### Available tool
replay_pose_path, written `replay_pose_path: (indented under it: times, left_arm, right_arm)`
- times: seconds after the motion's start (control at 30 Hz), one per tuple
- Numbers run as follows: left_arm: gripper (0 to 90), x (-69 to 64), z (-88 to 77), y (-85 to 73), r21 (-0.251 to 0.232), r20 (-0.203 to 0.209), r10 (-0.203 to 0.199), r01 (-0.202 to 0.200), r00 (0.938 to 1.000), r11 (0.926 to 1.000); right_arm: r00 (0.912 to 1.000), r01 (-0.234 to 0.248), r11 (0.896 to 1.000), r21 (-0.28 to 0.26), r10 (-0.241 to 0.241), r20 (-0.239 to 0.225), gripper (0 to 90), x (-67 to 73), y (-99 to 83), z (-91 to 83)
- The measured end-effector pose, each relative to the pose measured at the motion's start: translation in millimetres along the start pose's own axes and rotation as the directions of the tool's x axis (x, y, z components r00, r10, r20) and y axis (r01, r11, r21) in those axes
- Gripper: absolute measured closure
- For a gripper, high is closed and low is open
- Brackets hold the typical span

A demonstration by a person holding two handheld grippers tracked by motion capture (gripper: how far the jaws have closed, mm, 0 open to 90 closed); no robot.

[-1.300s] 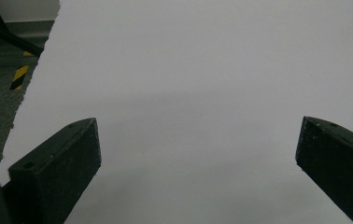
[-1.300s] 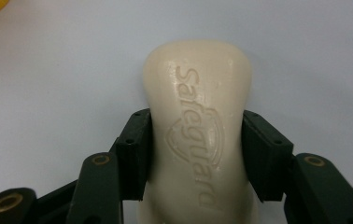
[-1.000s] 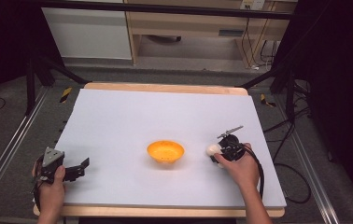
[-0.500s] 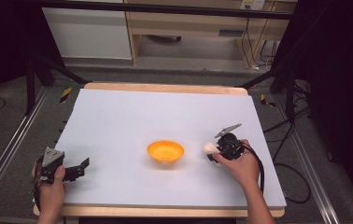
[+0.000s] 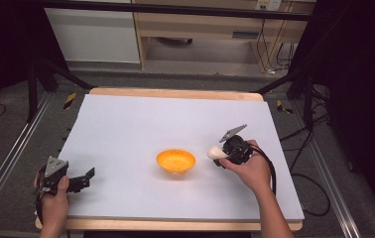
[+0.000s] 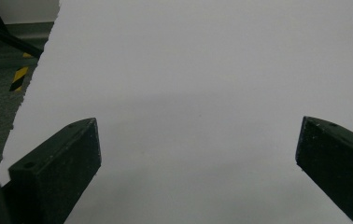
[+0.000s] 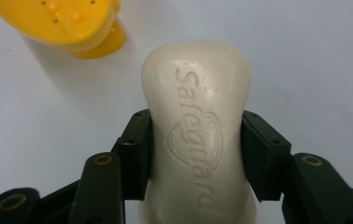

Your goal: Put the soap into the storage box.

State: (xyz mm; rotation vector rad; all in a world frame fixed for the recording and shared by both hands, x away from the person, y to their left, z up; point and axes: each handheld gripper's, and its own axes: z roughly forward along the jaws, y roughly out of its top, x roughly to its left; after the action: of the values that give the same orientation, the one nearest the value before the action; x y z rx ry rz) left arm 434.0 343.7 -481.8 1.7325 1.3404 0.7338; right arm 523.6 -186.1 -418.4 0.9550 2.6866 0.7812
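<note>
My right gripper (image 7: 195,154) clamps the soap bar (image 7: 197,126); my left gripper (image 6: 198,154) gapes empty. The yellow dish (image 5: 175,161) sits at nine o'clock, so I should carry level and lower gently.

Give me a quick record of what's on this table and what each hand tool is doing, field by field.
Surface: white table top on a wooden board
Held item: cream bar of soap, stamped Safeguard
Right gripper: jaws clamped on the soap's two sides, soap off the table
Orange dish: at the middle of the table, beside the soap, with holes in its bottom
Left gripper: jaws wide apart, nothing between them, near the table's front left corner
Likely next step: soap into the dish, as a guess
</note>
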Motion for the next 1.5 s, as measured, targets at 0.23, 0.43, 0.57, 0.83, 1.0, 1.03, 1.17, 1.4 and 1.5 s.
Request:
replay_pose_path:
  times: [0.23, 0.43, 0.57, 0.83, 1.0, 1.03, 1.17, 1.4, 1.5]
  left_arm:
    - [0.0, 0.2, -0.1, 0.0, -0.001, 0.003, -0.002, 0.002, 1.0000, 1.0000]
    - [0.0, 0.3, -0.1, -0.1, -0.002, 0.004, -0.005, 0.005, 1.0000, 1.0000]
    - [0.0, 0.6, -0.1, 0.0, -0.003, 0.004, -0.002, 0.002, 1.0000, 1.0000]
    - [0.0, 0.4, -0.1, 0.0, -0.002, 0.005, -0.004, 0.004, 1.0000, 1.0000]
    - [0.0, 0.4, 0.0, 0.0, -0.002, 0.006, -0.004, 0.004, 1.0000, 1.0000]
    - [0.0, 0.3, 0.0, 0.0, -0.002, 0.006, -0.004, 0.004, 1.0000, 1.0000]
    - [0.0, 0.4, -0.1, 0.0, -0.002, 0.006, -0.005, 0.005, 1.0000, 1.0000]
    - [0.0, 0.6, 0.0, 0.0, -0.002, 0.007, -0.005, 0.006, 1.0000, 1.0000]
    - [0.0, 0.6, 0.0, 0.0, -0.003, 0.008, -0.006, 0.006, 0.9999, 1.0000]
  right_arm:
    - [0.9979, 0.064, 0.998, 0.005, -0.064, -0.008, 49.7, 7.0, 15.0, -0.7]
    - [0.9951, 0.097, 0.995, -0.012, -0.097, -0.019, 49.6, 14.6, 29.2, -2.2]
    - [0.9900, 0.139, 0.990, -0.009, -0.139, -0.023, 49.6, 19.3, 39.3, -3.2]
    - [0.9797, 0.194, 0.981, -0.011, -0.195, -0.047, 49.6, 30.0, 57.0, -1.7]
    - [0.9752, 0.214, 0.977, -0.017, -0.214, -0.056, 49.6, 35.1, 64.3, -0.2]
    - [0.9723, 0.227, 0.974, -0.016, -0.227, -0.054, 49.6, 35.7, 65.7, 0.2]
    - [0.9679, 0.242, 0.970, -0.023, -0.243, -0.062, 49.6, 39.5, 71.6, 1.6]
    - [0.9579, 0.274, 0.961, -0.032, -0.276, -0.080, 49.6, 46.2, 80.7, 4.5]
    - [0.9509, 0.296, 0.955, -0.029, -0.297, -0.086, 49.6, 49.3, 83.6, 7.6]
